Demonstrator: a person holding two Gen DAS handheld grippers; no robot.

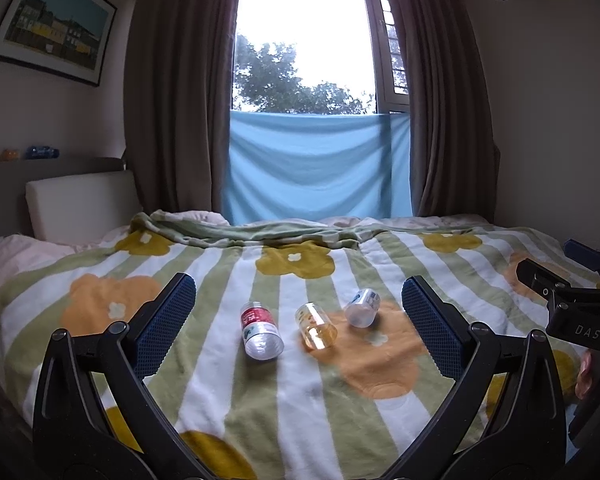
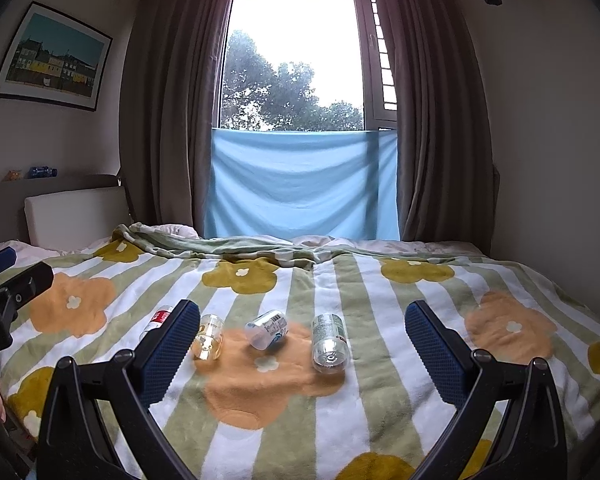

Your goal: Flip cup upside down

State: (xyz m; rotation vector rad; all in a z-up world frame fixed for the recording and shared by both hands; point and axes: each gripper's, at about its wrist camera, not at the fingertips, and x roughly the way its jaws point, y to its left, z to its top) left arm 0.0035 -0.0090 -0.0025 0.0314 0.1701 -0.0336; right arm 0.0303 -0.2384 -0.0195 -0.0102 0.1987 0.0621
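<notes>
Several small clear plastic cups lie on their sides on the striped flower blanket [image 1: 300, 392]. In the left wrist view I see a red-labelled cup [image 1: 260, 330], an amber cup [image 1: 316, 326] and a blue-and-white-labelled cup [image 1: 363, 307]. In the right wrist view the red-labelled cup [image 2: 158, 320] is partly hidden behind my left finger, then come the amber cup [image 2: 209, 337], the blue-labelled cup [image 2: 267, 329] and a green-labelled cup [image 2: 329, 342]. My left gripper [image 1: 298, 328] is open and empty, short of the cups. My right gripper [image 2: 302, 354] is open and empty, short of the cups.
The bed runs back to a window with brown curtains [image 1: 172, 100] and a hanging blue cloth [image 1: 316, 164]. A white headboard cushion [image 1: 80, 204] stands at the left. The right gripper's body [image 1: 576, 304] shows at the left view's right edge.
</notes>
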